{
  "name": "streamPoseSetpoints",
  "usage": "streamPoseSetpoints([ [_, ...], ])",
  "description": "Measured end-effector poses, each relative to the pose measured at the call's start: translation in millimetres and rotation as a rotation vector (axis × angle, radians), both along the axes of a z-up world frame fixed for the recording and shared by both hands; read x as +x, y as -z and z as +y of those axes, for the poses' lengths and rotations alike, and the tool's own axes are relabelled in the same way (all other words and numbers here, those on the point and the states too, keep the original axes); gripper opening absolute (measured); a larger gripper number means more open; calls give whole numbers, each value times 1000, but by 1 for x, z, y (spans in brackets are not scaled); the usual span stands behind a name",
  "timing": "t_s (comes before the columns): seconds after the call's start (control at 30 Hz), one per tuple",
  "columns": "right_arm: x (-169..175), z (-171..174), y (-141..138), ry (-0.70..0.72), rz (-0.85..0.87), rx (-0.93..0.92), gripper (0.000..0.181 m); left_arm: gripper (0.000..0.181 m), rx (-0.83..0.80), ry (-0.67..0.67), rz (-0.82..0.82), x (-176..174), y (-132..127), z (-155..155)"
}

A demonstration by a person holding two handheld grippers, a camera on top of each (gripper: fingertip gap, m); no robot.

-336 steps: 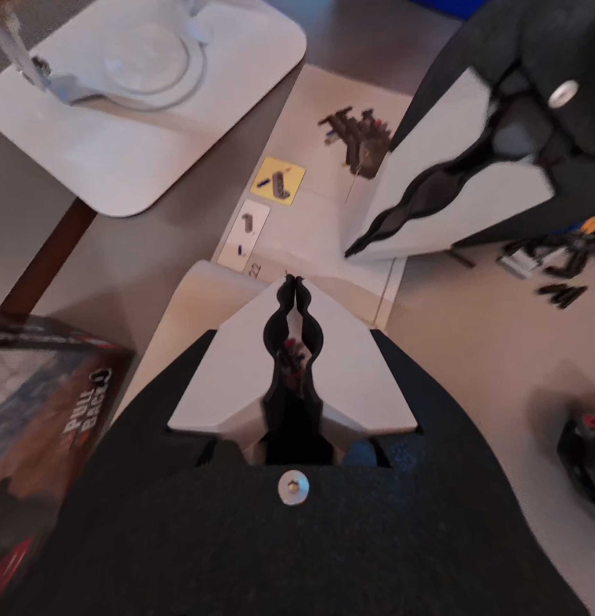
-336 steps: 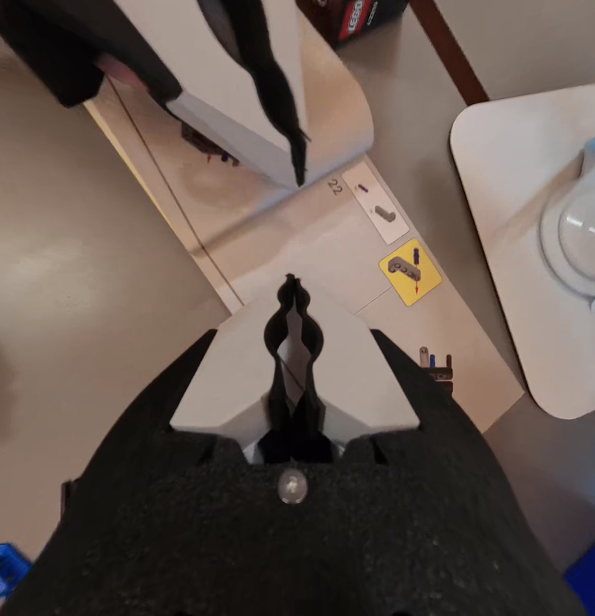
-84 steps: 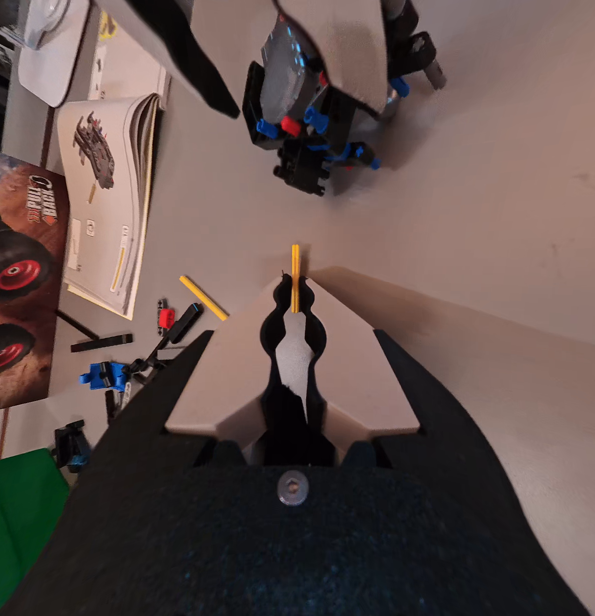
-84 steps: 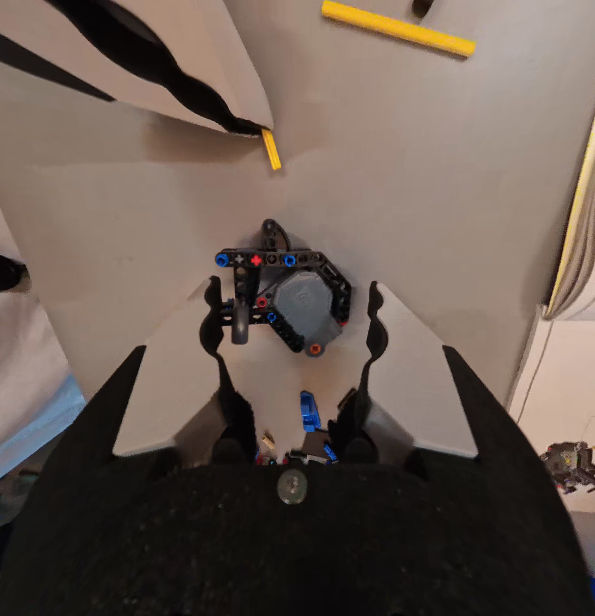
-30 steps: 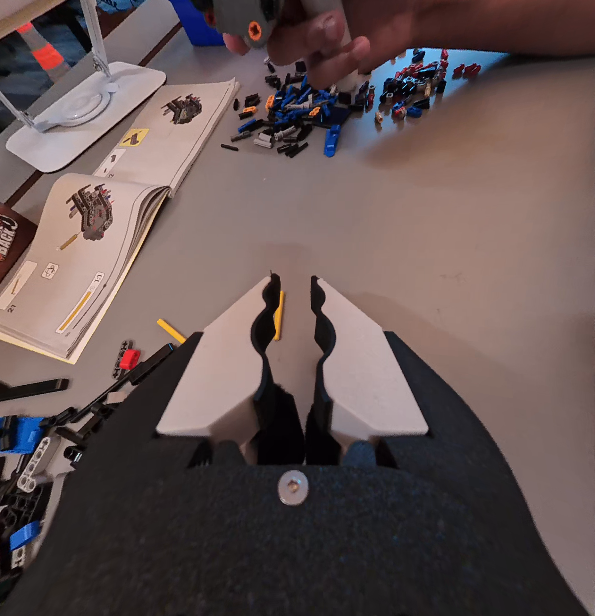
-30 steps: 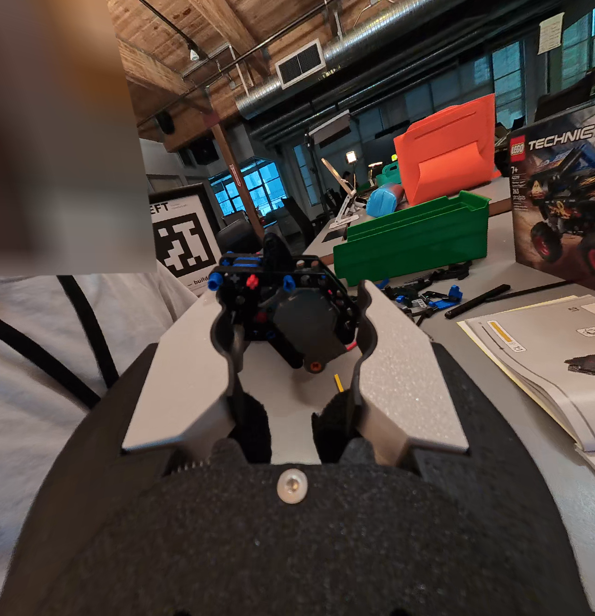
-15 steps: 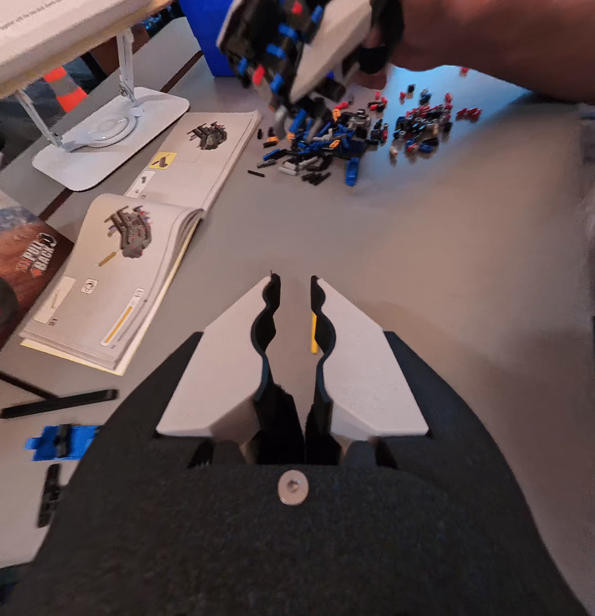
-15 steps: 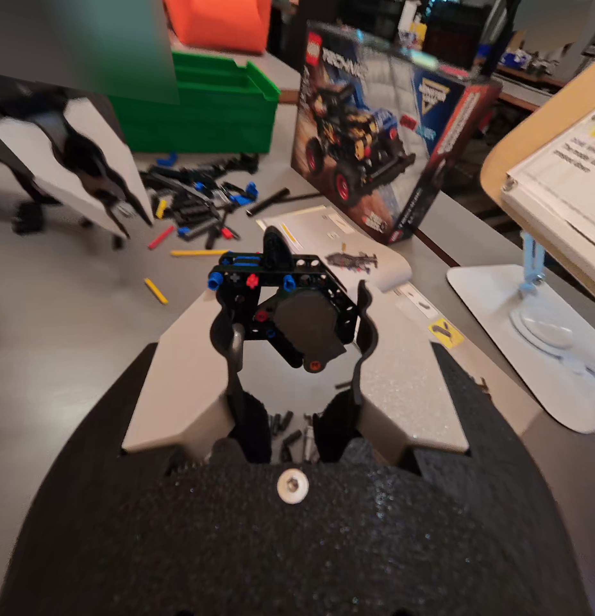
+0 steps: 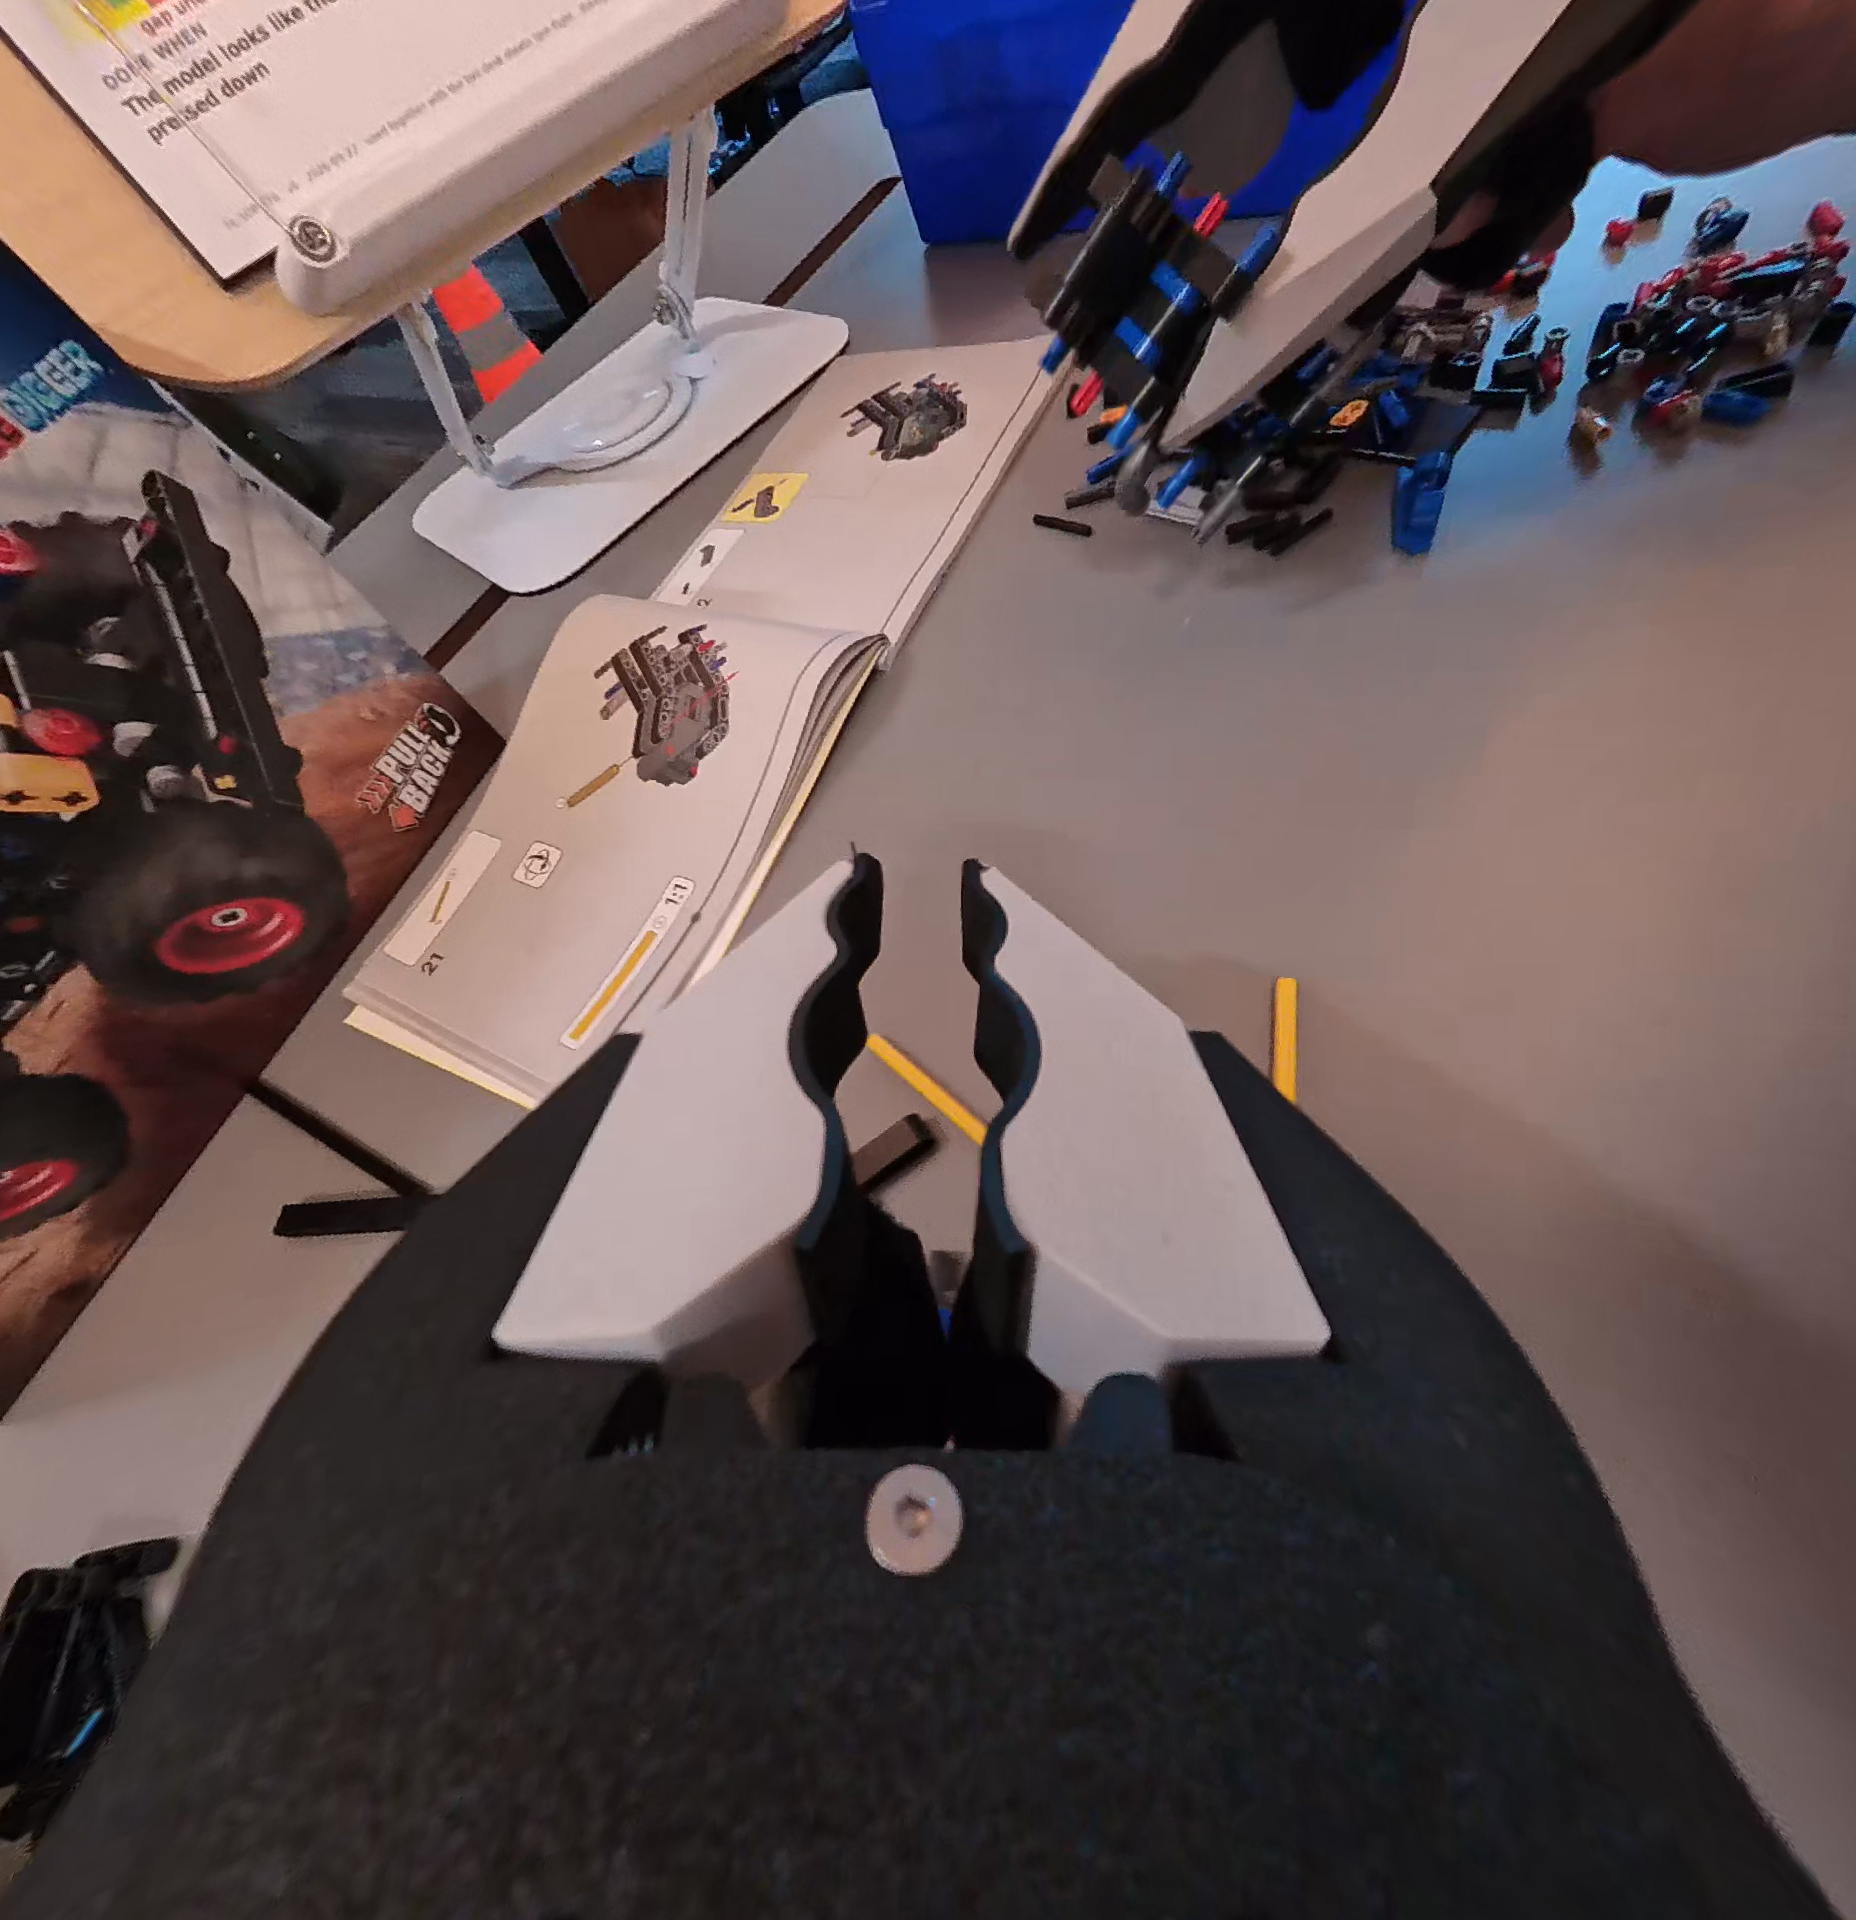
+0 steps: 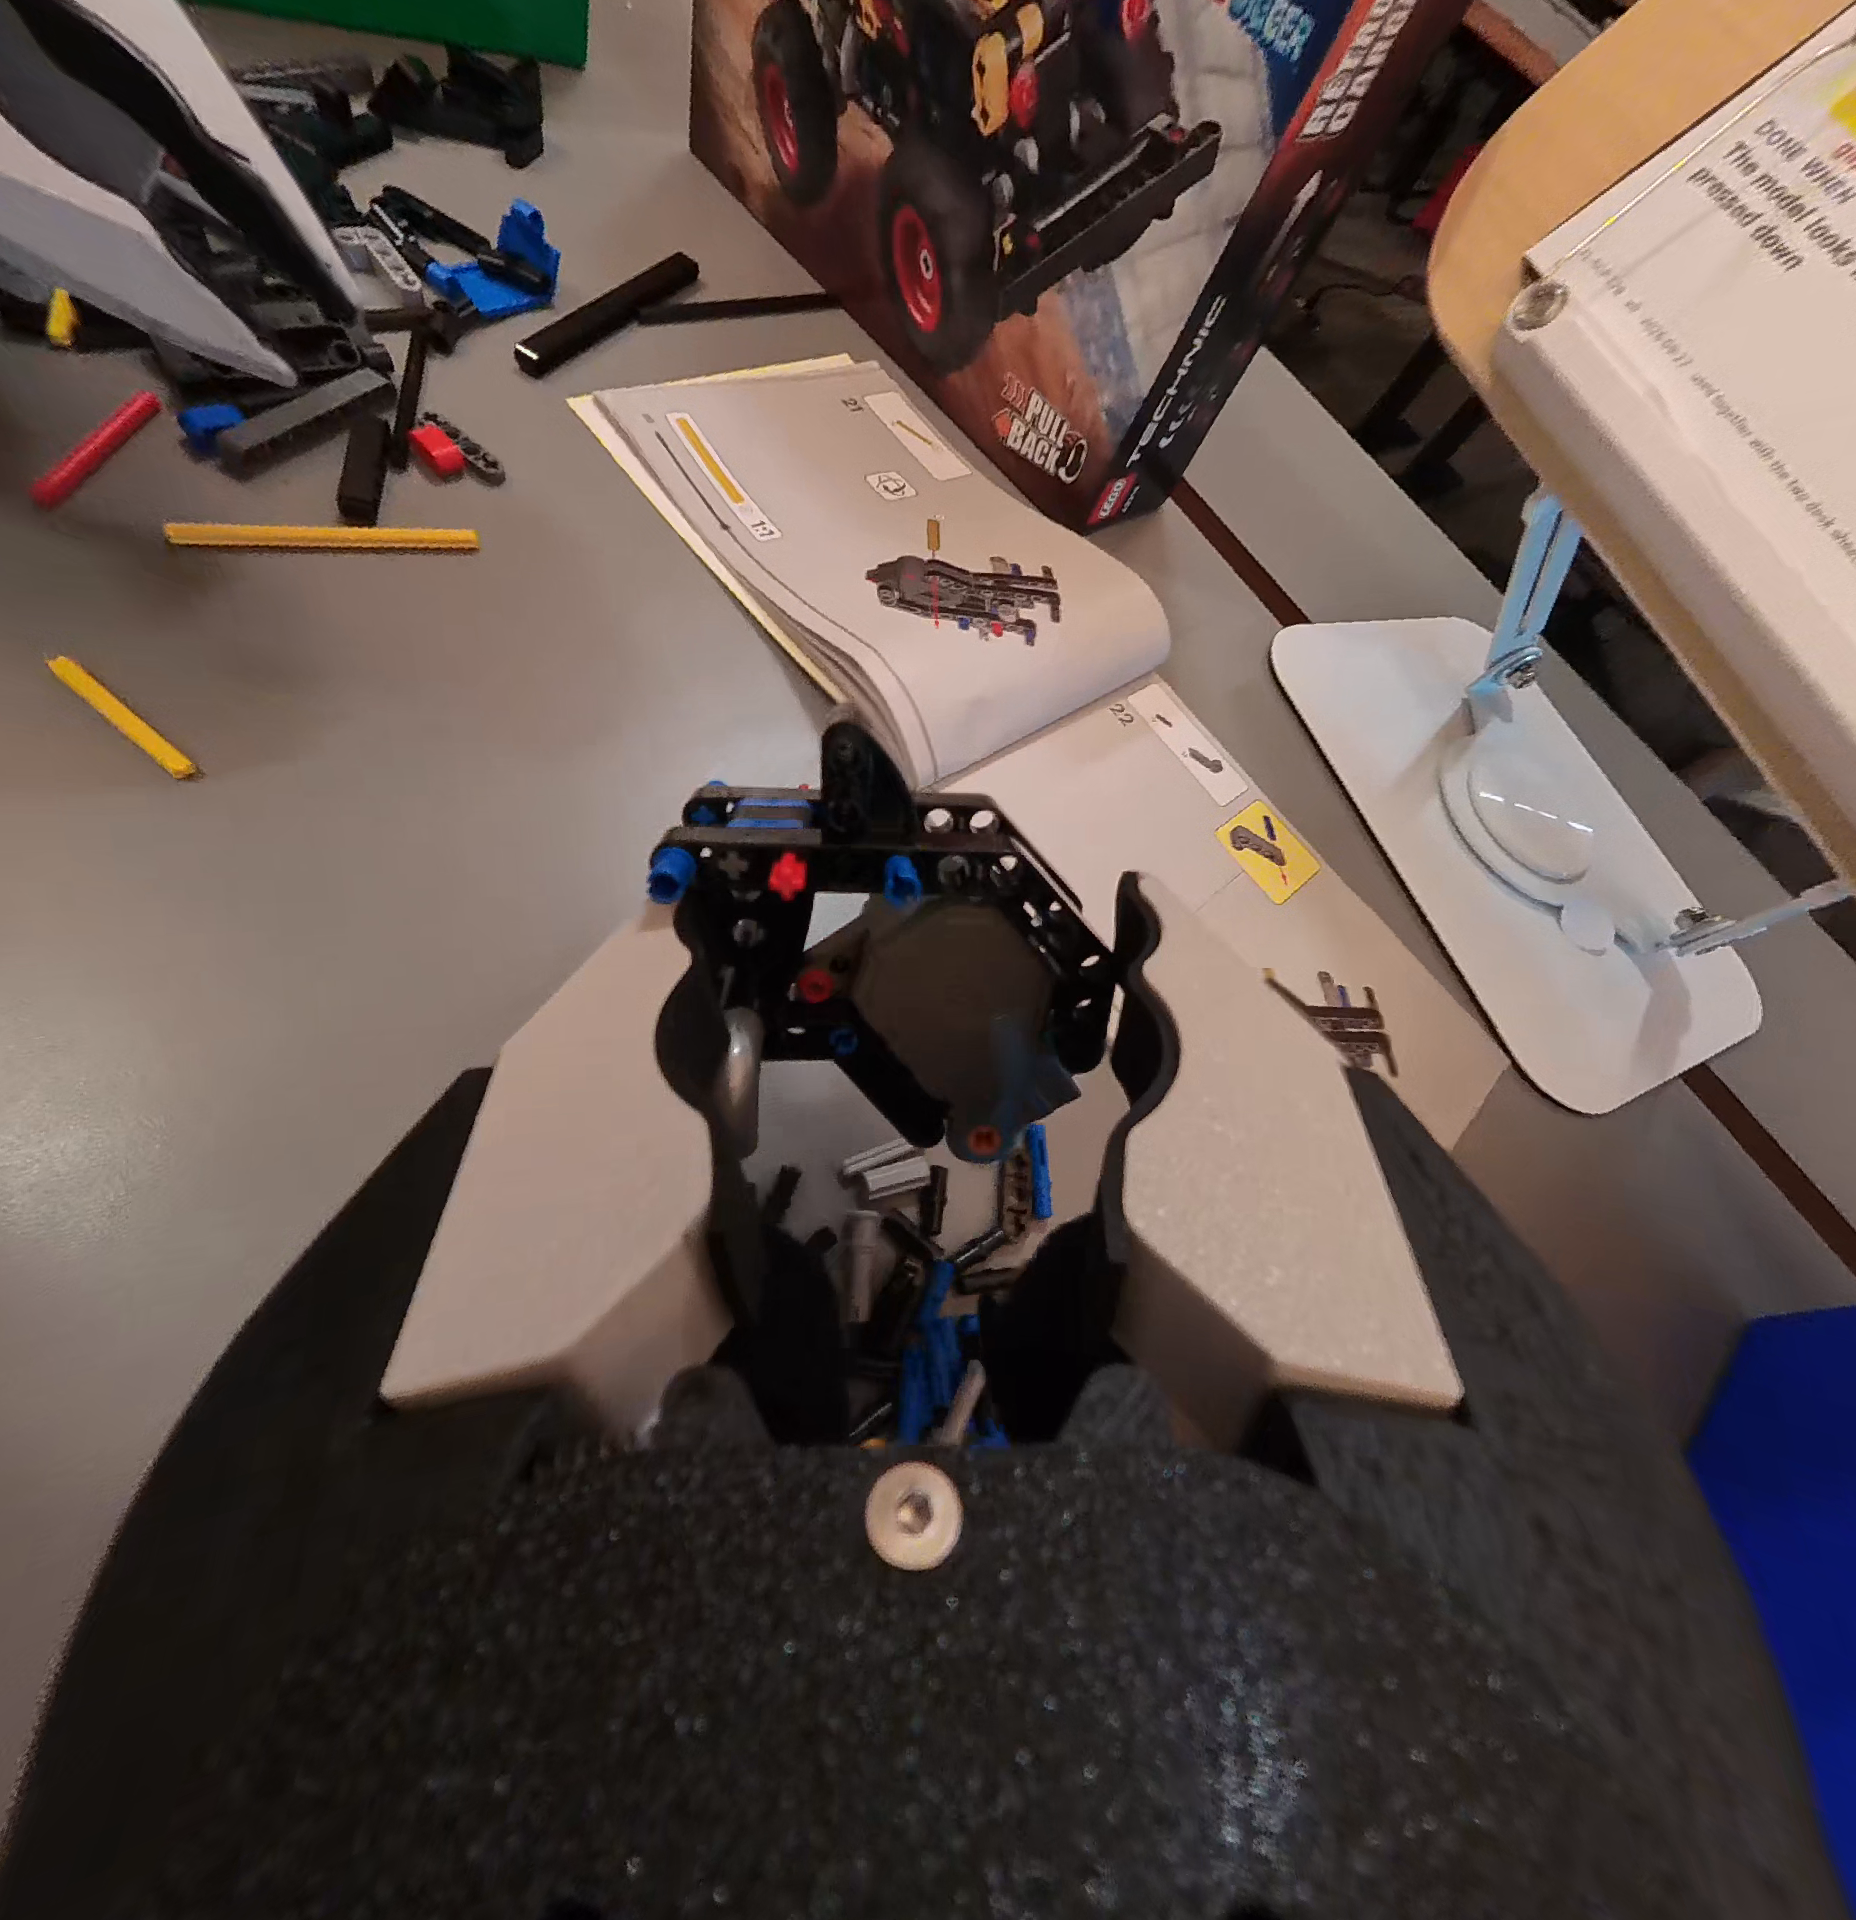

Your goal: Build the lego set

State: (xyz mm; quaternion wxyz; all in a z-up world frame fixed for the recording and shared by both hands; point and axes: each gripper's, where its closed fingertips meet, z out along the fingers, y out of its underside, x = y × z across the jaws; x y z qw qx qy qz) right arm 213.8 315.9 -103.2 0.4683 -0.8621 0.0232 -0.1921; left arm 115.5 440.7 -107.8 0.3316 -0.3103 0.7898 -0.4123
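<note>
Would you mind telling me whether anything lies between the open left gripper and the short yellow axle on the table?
Nothing visible blocks it. The left gripper is open and empty above bare grey table. The short yellow axle lies flat just beyond its right finger, apart from the long yellow axle and black beam seen between the fingers.

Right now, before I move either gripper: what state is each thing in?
left gripper: open, empty, above the table.
right gripper: shut on the black chassis assembly, lifted off the table.
instruction booklet: lying open.
short yellow axle: loose on the table.
long yellow axle: loose on the table.
set box: standing upright.
</note>
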Motion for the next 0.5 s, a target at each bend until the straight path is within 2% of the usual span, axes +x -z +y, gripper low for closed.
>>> streamPoseSetpoints([
  [0.1, -4, 2, 2, -7, 26, 7, 74, 13, -14, 12, -14, -3, -4, -6],
  [0.3, -6, 4, -4, -20, -36, 23, 74, 13, -8, 52, -11, -9, -4, -24],
  [0.4, -11, 8, -8, -53, -140, 28, 74, 17, -146, 58, 60, -7, -9, -36],
  [0.47, -17, 13, -12, -84, -239, 38, 74, 34, -269, 92, 184, -7, -10, -52],
  [0.5, -22, 15, -13, -110, -286, 46, 74, 42, -307, 61, 228, -3, -12, -55],
])
